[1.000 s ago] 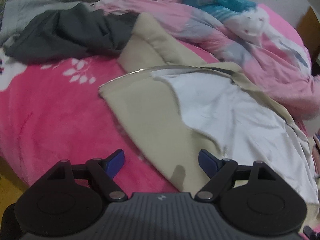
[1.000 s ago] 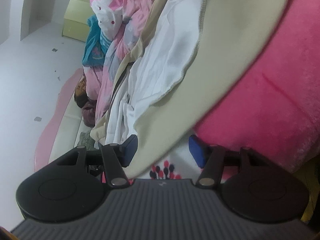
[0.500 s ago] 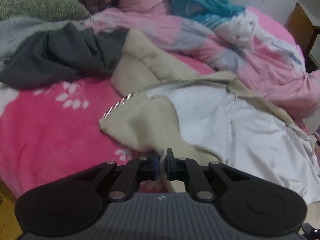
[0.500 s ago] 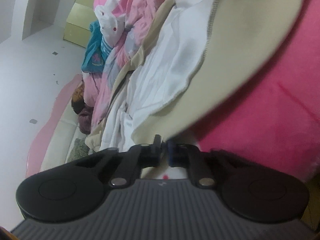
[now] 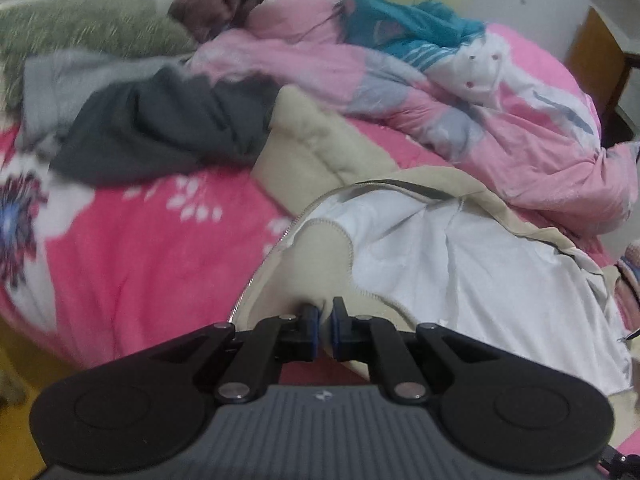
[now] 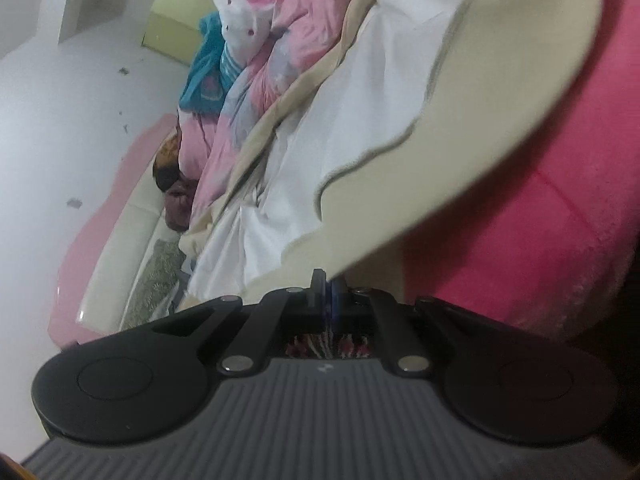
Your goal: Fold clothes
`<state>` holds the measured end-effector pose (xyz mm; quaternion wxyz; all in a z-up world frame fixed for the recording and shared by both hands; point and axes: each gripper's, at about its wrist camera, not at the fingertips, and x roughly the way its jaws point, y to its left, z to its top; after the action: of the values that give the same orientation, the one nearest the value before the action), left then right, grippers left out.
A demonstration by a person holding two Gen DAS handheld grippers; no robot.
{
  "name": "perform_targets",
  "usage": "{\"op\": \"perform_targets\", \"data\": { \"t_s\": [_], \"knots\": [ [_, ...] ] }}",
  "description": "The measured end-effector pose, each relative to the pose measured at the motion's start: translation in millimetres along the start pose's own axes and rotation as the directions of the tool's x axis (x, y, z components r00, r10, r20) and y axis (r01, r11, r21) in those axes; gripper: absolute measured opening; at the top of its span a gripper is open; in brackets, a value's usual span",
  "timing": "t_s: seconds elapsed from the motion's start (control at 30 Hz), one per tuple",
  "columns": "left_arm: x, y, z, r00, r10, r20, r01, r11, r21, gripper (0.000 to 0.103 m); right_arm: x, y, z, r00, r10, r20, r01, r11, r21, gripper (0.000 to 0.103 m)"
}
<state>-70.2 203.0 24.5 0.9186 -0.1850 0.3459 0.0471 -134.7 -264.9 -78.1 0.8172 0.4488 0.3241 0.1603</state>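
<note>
Step in hand: the grab that opens a fold, both grippers on the near hem of the beige fleece jacket with white lining (image 5: 304, 264), which lies open, lining up, on the pink flower-print plush blanket (image 5: 132, 256). Left gripper (image 5: 325, 322): blue-padded fingers (image 5: 311, 326) have just closed and now pinch the beige hem, a small nub of cloth showing in the narrow gap between them; the zipper edge runs up and away just left of the fingers, the white lining spreads ahead and to their right. Beyond the fingers, well apart, a dark grey crumpled garment (image 5: 160, 136) and a pink-and-white quilt (image 5: 460, 100) with a teal cloth on it. Right gripper (image 6: 328, 292): its jaws have also just closed, pads pressed together on the thin beige edge (image 6: 460, 160), the cloth rising from the tips and hanging clear of the blanket to the right of the fingers; lining and quilt lie ahead and to the left. The fold itself is not yet made. Judged next move: lift both corners together, keep the hem taut between the two grips, carry it over toward the far collar side and lay it flat. Uneven lift would likely skew the fold; the slippery lining may bunch.
</note>
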Motion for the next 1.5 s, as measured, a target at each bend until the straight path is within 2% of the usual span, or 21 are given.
{"op": "perform_targets", "data": {
  "t_s": [0.2,0.33,0.43,0.53,0.57,0.6,0.67,0.77,0.87,0.9,0.97,1.0,1.03,1.07,1.2,1.3,1.33,1.37,1.43,1.47,1.5],
  "knots": [
    [-17.7,6.1,-6.6,1.000,-0.005,0.013,0.004,1.000,0.024,0.007,-10.4,20.6,8.9,1.000,-0.011,0.007,0.011,0.997,-0.079,0.000],
    [4.8,7.9,-16.5,0.997,0.029,-0.076,-0.022,0.997,0.079,0.007,4.5,2.7,3.4,0.995,-0.072,-0.070,0.069,0.996,-0.050,0.000],
    [7.1,10.7,-20.1,0.991,0.041,-0.127,-0.022,0.988,0.152,0.014,5.8,-2.1,2.1,0.985,-0.133,-0.107,0.128,0.990,-0.060,0.005],
    [-17.4,17.7,-17.0,0.996,0.052,-0.069,-0.036,0.974,0.222,0.034,-5.7,2.2,4.0,0.978,-0.174,-0.113,0.160,0.980,-0.117,0.014],
    [-27.4,21.2,-15.7,0.996,0.077,-0.041,-0.066,0.970,0.234,0.035,-12.0,3.1,5.0,0.978,-0.179,-0.102,0.165,0.977,-0.133,0.024],
    [-38.6,25.6,-13.3,0.994,0.111,-0.003,-0.107,0.964,0.242,0.035,-18.3,3.9,6.0,0.979,-0.184,-0.091,0.170,0.974,-0.148,0.027],
    [-58.7,34.2,-6.9,0.983,0.168,0.068,-0.180,0.953,0.245,0.035,-31.4,5.3,6.6,0.979,-0.190,-0.077,0.174,0.967,-0.184,0.027],
    [-79.4,36.7,9.2,0.955,0.225,0.192,-0.269,0.931,0.248,0.037,-44.7,18.3,10.6,0.979,-0.201,-0.039,0.184,0.947,-0.262,0.027],
    [-80.6,16.9,34.8,0.909,0.244,0.339,-0.336,0.909,0.246,0.041,-39.5,43.6,20.9,0.979,-0.200,-0.022,0.178,0.909,-0.376,0.027],
    [-80.0,6.5,44.3,0.896,0.225,0.382,-0.325,0.920,0.221,0.043,-35.5,54.6,24.6,0.981,-0.196,-0.012,0.173,0.891,-0.420,0.027],
    [-77.8,-16.0,66.6,0.910,0.087,0.406,-0.161,0.975,0.153,0.047,-28.1,77.3,32.2,0.986,-0.169,0.017,0.156,0.860,-0.486,0.027],
    [-75.1,-25.7,76.4,0.921,-0.021,0.389,-0.030,0.992,0.124,0.047,-25.1,90.1,37.3,0.989,-0.146,0.029,0.140,0.848,-0.512,0.027],
    [-71.3,-35.7,83.9,0.922,-0.129,0.365,0.094,0.989,0.114,0.047,-22.1,102.7,42.5,0.992,-0.122,0.040,0.124,0.834,-0.537,0.027],
    [-64.8,-50.5,89.6,0.912,-0.239,0.334,0.209,0.970,0.125,0.049,-19.5,114.2,47.2,0.994,-0.098,0.046,0.107,0.823,-0.558,0.027],
    [-27.8,-103.0,80.8,0.902,-0.351,0.251,0.294,0.926,0.236,0.053,6.9,144.0,64.0,1.000,-0.026,0.014,0.029,0.787,-0.616,0.028],
    [22.6,-115.8,61.4,0.926,-0.356,0.121,0.317,0.912,0.262,0.052,59.3,142.5,73.4,0.994,-0.097,-0.053,0.044,0.787,-0.616,0.028],
    [40.6,-118.2,54.3,0.936,-0.341,0.083,0.308,0.912,0.272,0.052,81.4,139.2,77.2,0.987,-0.112,-0.117,0.020,0.802,-0.597,0.028],
    [54.6,-117.5,47.6,0.950,-0.304,0.068,0.273,0.918,0.288,0.051,103.8,135.8,80.9,0.975,-0.124,-0.182,-0.004,0.818,-0.575,0.028],
    [78.0,-112.9,36.6,0.973,-0.223,0.054,0.195,0.928,0.316,0.051,155.1,123.5,90.0,0.926,-0.122,-0.358,-0.066,0.880,-0.470,0.028],
    [87.3,-109.0,32.3,0.982,-0.178,0.055,0.151,0.933,0.328,0.049,181.0,117.0,95.7,0.908,-0.140,-0.396,-0.045,0.904,-0.425,0.028],
    [94.5,-98.7,32.3,0.985,-0.167,0.039,0.148,0.942,0.302,0.049,199.3,116.1,99.4,0.901,-0.169,-0.399,-0.020,0.904,-0.428,0.028]
  ]
}}
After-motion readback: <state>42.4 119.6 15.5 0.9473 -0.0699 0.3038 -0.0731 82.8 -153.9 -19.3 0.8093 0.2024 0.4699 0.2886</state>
